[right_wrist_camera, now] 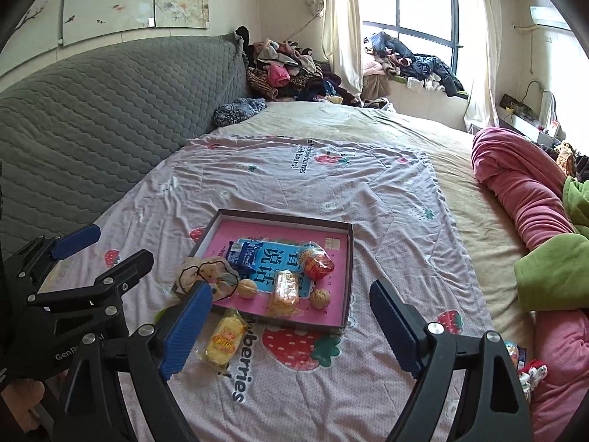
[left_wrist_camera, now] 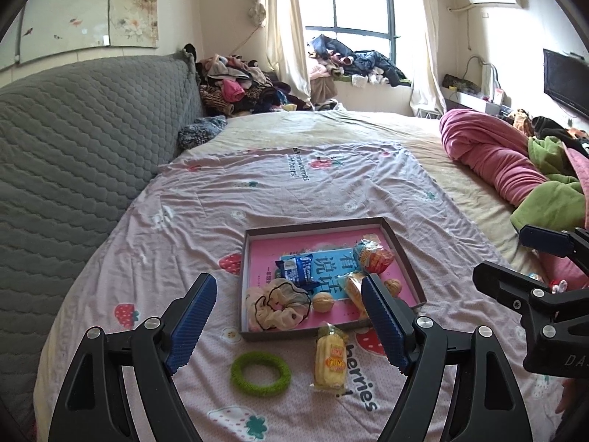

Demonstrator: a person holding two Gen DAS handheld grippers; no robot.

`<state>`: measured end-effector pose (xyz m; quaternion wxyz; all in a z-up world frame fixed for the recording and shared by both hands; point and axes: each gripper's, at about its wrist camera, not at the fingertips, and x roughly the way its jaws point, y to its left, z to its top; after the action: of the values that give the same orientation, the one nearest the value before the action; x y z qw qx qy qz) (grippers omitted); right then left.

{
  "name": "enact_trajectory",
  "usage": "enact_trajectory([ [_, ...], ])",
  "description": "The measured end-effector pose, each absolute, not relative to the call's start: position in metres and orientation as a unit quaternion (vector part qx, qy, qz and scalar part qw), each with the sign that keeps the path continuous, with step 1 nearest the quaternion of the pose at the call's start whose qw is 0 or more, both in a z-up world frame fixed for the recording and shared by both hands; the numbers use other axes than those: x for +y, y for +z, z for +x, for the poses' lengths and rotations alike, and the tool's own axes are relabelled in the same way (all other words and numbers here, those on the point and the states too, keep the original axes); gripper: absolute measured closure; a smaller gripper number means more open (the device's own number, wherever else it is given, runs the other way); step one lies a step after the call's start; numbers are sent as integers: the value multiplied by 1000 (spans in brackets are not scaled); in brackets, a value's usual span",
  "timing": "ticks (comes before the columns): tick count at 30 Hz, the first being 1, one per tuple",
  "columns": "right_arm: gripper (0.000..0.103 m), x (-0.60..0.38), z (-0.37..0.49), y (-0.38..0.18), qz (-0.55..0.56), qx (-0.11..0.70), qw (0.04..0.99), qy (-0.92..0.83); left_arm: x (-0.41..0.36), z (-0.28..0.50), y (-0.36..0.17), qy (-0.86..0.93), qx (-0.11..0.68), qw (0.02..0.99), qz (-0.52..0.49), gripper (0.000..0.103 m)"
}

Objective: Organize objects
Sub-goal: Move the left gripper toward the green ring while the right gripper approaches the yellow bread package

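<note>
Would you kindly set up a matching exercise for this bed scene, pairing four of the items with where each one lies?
Things:
1. green ring
2. blue snack packet
3. yellow snack packet
4. pink blanket

Places:
A. inside the tray
B. on the sheet just outside the tray's near edge
C. bunched up at the far right of the bed
D. on the sheet, left of the yellow snack packet

Pairs: 1-D, 2-A, 3-B, 4-C

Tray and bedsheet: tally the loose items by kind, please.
Walnuts: 2
Snack packets: 4
Scrunchie: 1
Green ring: 1
Total: 8; six in the tray, two on the bedsheet.
</note>
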<state>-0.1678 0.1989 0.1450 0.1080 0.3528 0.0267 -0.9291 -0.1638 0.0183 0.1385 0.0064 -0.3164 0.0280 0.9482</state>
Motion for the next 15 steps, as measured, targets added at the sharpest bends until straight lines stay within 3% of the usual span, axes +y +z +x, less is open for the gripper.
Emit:
enact_trajectory([
  [15,10,187,-117,152,347,26,115,-930,-7,-116,144,948,17,-8,-317,21],
])
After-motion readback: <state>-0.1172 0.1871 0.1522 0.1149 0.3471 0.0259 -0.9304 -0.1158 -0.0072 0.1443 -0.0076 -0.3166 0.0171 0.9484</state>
